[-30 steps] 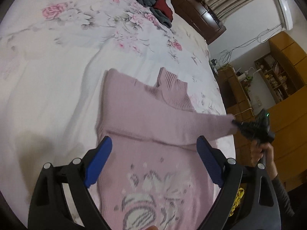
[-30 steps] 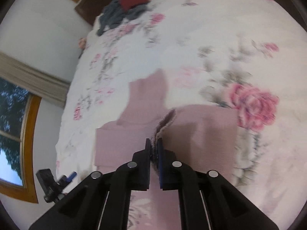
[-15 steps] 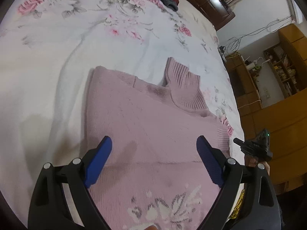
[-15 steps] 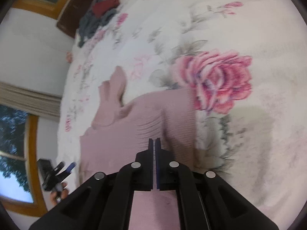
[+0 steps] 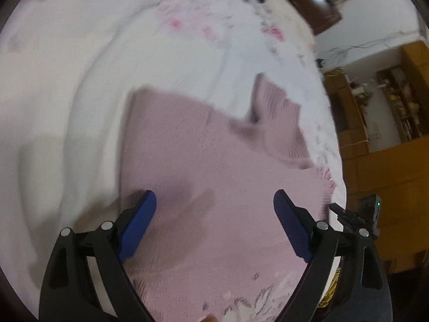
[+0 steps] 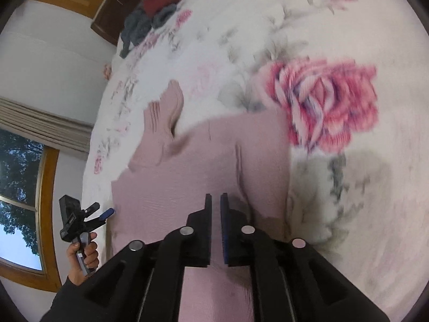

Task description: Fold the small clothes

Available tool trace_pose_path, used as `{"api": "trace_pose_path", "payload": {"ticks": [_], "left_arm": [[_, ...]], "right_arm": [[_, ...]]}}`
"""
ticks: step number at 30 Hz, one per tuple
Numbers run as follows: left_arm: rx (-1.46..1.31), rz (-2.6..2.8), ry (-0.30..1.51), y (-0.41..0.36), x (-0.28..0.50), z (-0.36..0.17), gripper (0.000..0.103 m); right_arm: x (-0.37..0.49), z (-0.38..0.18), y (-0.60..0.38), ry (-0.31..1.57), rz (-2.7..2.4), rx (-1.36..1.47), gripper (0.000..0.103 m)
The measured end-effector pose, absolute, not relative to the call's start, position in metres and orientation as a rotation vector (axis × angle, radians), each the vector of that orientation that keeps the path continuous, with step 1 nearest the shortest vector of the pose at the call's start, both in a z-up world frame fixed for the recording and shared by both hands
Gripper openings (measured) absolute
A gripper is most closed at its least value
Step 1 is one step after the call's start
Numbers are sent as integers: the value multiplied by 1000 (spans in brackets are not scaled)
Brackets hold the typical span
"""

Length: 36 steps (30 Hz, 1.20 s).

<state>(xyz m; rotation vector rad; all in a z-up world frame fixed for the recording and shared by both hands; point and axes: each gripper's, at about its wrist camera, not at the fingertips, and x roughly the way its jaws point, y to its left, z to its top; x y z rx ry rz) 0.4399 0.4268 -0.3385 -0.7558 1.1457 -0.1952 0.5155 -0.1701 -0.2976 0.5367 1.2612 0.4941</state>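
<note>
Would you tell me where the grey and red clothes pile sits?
In the right wrist view, the clothes pile lies upper left on the floral bedspread, beside the dark headboard.

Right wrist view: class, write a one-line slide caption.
Right gripper, jaws barely apart and empty, above a pink sweater on a floral bedspread.

The right tool [image 6: 215, 201] hovers over a pink sweater [image 6: 203, 177] spread on the floral bed [image 6: 335, 26], its jaws parted by a narrow gap with nothing between them. At lower left a hand [image 6: 84, 255] grips the left tool [image 6: 100, 212]. Grey and red clothes [image 6: 152, 13] are piled by the headboard
</note>
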Motion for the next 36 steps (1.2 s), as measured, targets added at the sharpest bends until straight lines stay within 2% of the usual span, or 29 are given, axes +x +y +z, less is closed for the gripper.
{"api": "trace_pose_path", "payload": {"ticks": [2,4,7,9,12,14,15,17,23,29,31,32,34,36], "left_arm": [[-721,-141,1196,429,449,-349,89],[-734,-129,1260,433,460,-364,88],[-686,-141,1261,432,479,-352,88],[-657,-163,1230,430,494,-341,88],[-591,-210,1166,411,547,-323,88],[-576,-225,1160,400,570,-323,88],[-566,-239,1164,392,586,-325,88],[-557,-270,1172,379,606,-332,86],[-511,-323,1188,343,653,-360,68],[-530,-355,1151,335,670,-375,64],[-523,-358,1148,335,674,-378,59],[-518,-359,1145,334,675,-378,53],[-496,-349,1141,334,676,-379,37],[-491,-342,1145,333,677,-379,13]], "right_arm": [[524,-310,-170,1316,448,503,13],[528,-317,-170,1354,425,467,6],[536,-298,-168,1319,442,458,20],[554,-283,-163,1277,464,481,21],[587,-271,-142,1236,493,506,30],[608,-271,-124,1222,512,533,42],[616,-272,-115,1218,516,537,43],[635,-278,-94,1212,521,534,52],[672,-306,-49,1217,531,448,52],[693,-325,-36,1195,534,462,52],[697,-332,-25,1191,545,458,52],[699,-334,-21,1191,549,455,52],[701,-337,-9,1189,555,449,51],[700,-339,2,1196,558,422,37]]}}
